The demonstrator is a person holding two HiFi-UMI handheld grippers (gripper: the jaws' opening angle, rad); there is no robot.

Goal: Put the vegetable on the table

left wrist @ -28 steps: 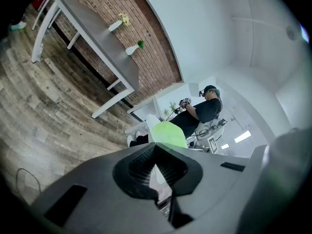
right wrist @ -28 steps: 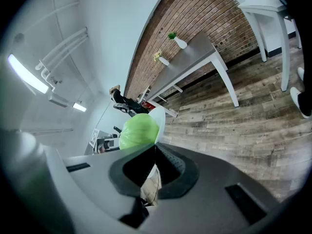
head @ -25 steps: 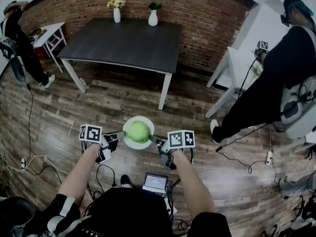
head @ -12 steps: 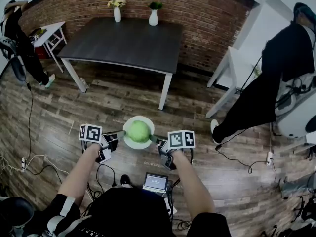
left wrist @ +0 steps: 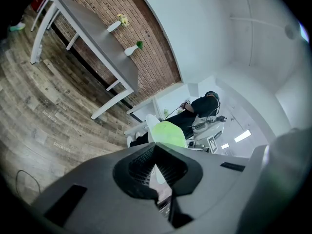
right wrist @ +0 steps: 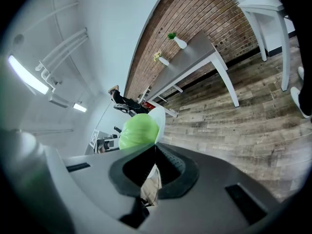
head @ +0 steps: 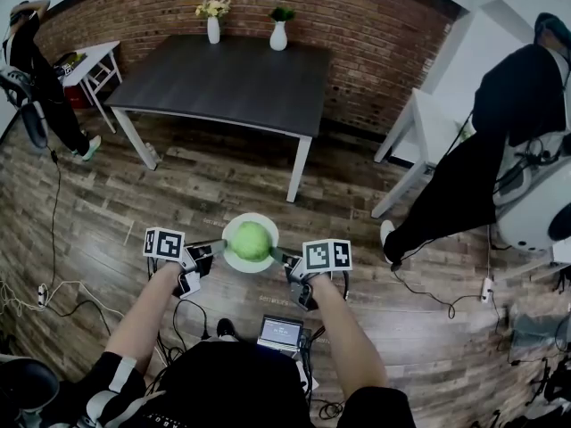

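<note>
While a person stands on the brown wood-plank floor (head: 178, 185), a round pale-green leafy vegetable (head: 252, 239) sits on a round white plate (head: 234, 259) held in the air between 2 handheld grippers. The left gripper (head: 217, 242) has its jaws pinched together on the plate's left rim, and the right gripper (head: 278, 255) is clamped on the right rim. Each gripper's own view shows dark ribbed jaws closed on the thin white edge of the plate (left wrist: 152, 126) (right wrist: 158, 118), with the vegetable (left wrist: 168, 132) (right wrist: 139, 130) bulging just beyond them. The rectangular dark-grey table with white legs (head: 232, 74) stands well apart from the plate, ahead of the person, against a red brick wall (head: 357, 25). At its far edge stand 2 white vases, 1 with pale flowers (head: 213, 29) and 1 with a green sprig (head: 278, 36). Another person in dark clothing (head: 500, 141) stands at the right, beside a white side table (head: 437, 114).
</note>
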